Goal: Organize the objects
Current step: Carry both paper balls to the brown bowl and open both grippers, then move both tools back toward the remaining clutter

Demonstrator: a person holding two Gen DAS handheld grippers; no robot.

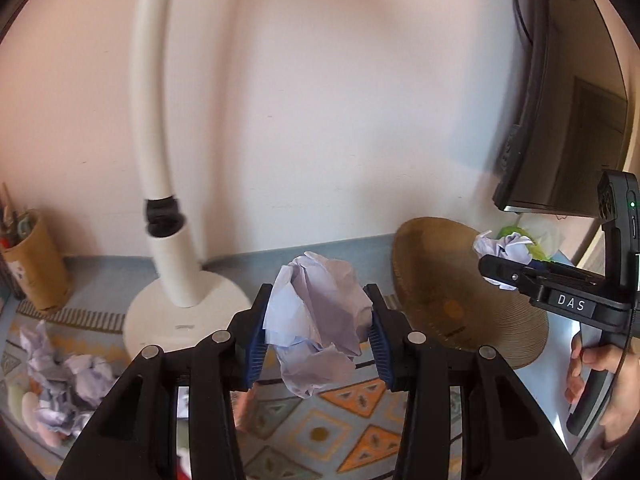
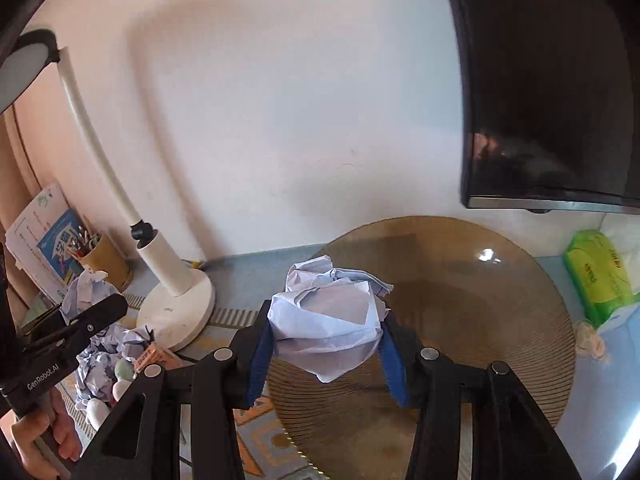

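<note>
Roughly round paper wad (image 1: 316, 320) between left tongs (image 1: 318, 334), axis unclear.

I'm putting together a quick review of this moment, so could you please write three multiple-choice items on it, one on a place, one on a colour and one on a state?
1. Where does the green packet lie?
A. To the right of the brown glass plate, by the wall
B. Inside the pencil cup
C. On the lamp base

2. What colour are the pads on the gripper fingers?
A. Red
B. Blue
C. Yellow

3. What is the state of the right gripper?
A. Open and empty
B. Shut on a pencil
C. Shut on a crumpled paper ball

Answers:
1. A, since the right wrist view shows it beside the plate's right rim, under the dark screen.
2. B, since blue ribbed pads show in both views.
3. C, since the paper sits pinched between its fingers above the plate.
</note>
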